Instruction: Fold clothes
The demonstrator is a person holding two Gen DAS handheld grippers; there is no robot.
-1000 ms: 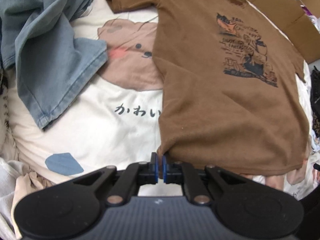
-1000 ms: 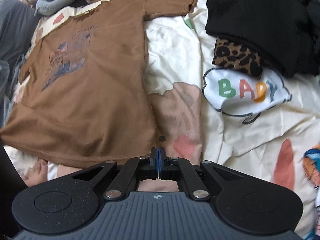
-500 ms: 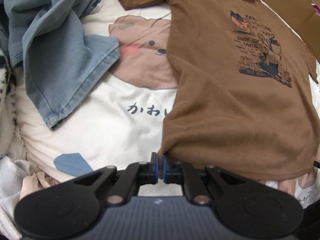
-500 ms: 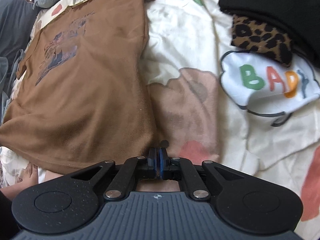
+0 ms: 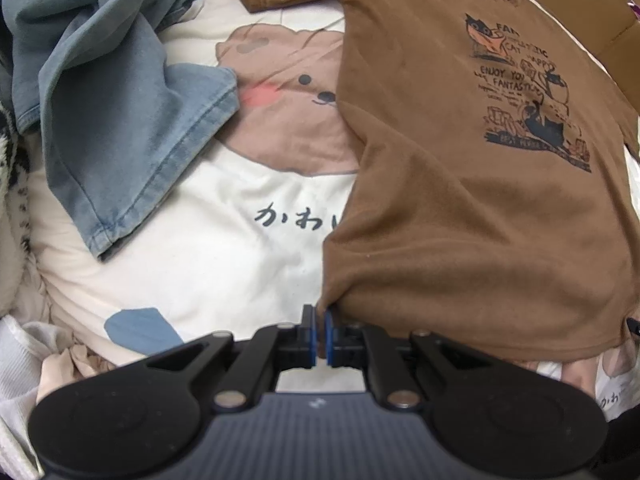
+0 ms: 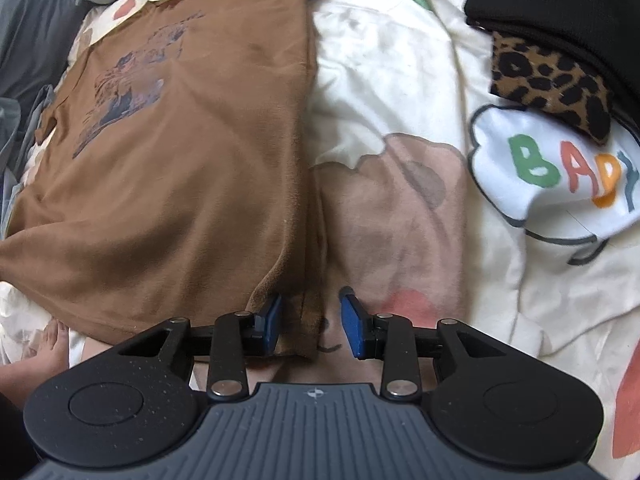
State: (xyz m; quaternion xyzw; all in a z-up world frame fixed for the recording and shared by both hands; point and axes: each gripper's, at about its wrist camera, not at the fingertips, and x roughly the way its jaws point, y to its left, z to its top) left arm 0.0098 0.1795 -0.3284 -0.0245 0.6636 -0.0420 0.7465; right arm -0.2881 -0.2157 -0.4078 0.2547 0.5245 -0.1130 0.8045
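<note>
Left tool pinches shirt hem corner; right tool, spread, should clamp corner between its fingers squarely.

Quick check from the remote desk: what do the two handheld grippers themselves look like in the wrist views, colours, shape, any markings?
Both look alike. The left gripper and right gripper each have a dark grey ribbed body with a small pale mark at its front edge, two round black lobes at the sides, black linkage bars with silver rivets, and blue finger pads. No cables or sleeves show.
</note>
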